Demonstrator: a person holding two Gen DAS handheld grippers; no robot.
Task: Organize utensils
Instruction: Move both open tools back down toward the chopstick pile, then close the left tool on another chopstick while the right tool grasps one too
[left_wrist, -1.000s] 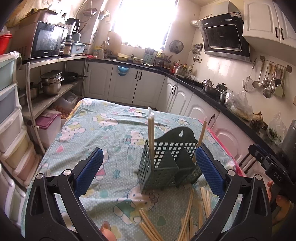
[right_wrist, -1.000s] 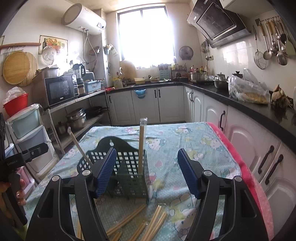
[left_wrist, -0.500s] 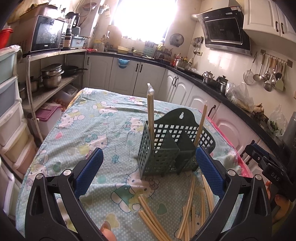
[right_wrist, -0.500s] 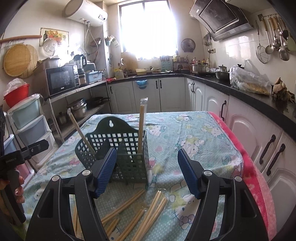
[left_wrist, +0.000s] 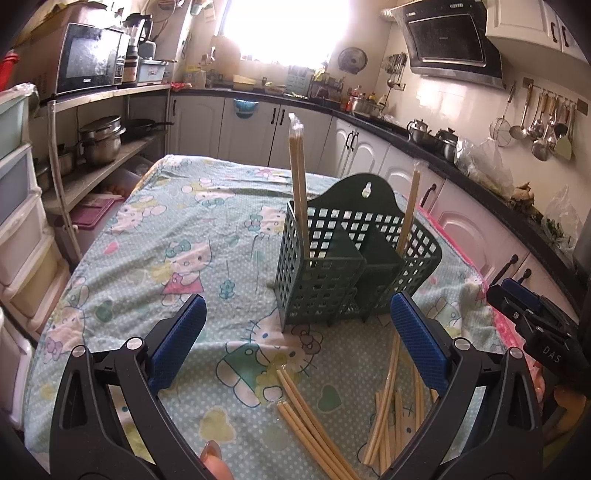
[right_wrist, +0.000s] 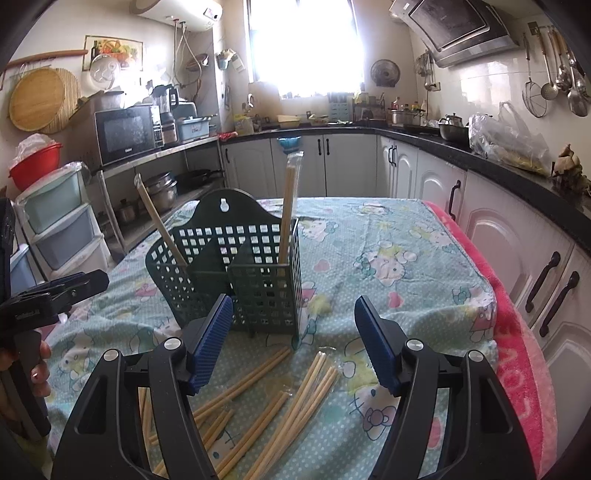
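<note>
**Both grippers empty above the loose chopsticks, holder straight ahead**

Your left gripper (left_wrist: 295, 332) hangs over the table with its jaws wide apart and nothing between the blue pads (left_wrist: 177, 343). It reappears at the left edge of the right wrist view, black, with your fingers (right_wrist: 38, 373) wrapped round its handle. Below it lies the cartoon-cat tablecloth (left_wrist: 177, 236), pale green with white dots.

Moving right, the dark green perforated utensil holder (left_wrist: 332, 273) stands upright on the cloth, its arched back panel with a hanging hole facing away from you. In the left wrist view, 1 plastic-wrapped chopstick bundle (left_wrist: 298, 177) stands nearly vertical in the left front compartment. A second wrapped bundle (left_wrist: 410, 206) leans outward from the curved section on the right. From the right wrist view the same 2 appear mirrored: the upright bundle (right_wrist: 290, 206) on the right, the leaning one (right_wrist: 159, 225) on the left.

In front of the holder, loose wrapped chopsticks (right_wrist: 266, 402) lie scattered flat on the cloth, pointing several ways, some overlapping; the exact count cannot be told.

Your right gripper (right_wrist: 293, 343) also has its jaws apart, holding nothing, with the scattered chopsticks visible through the gap. Further right, the pink edge of the table covering (right_wrist: 517, 332) runs beside the white cabinets (right_wrist: 535, 243).
</note>
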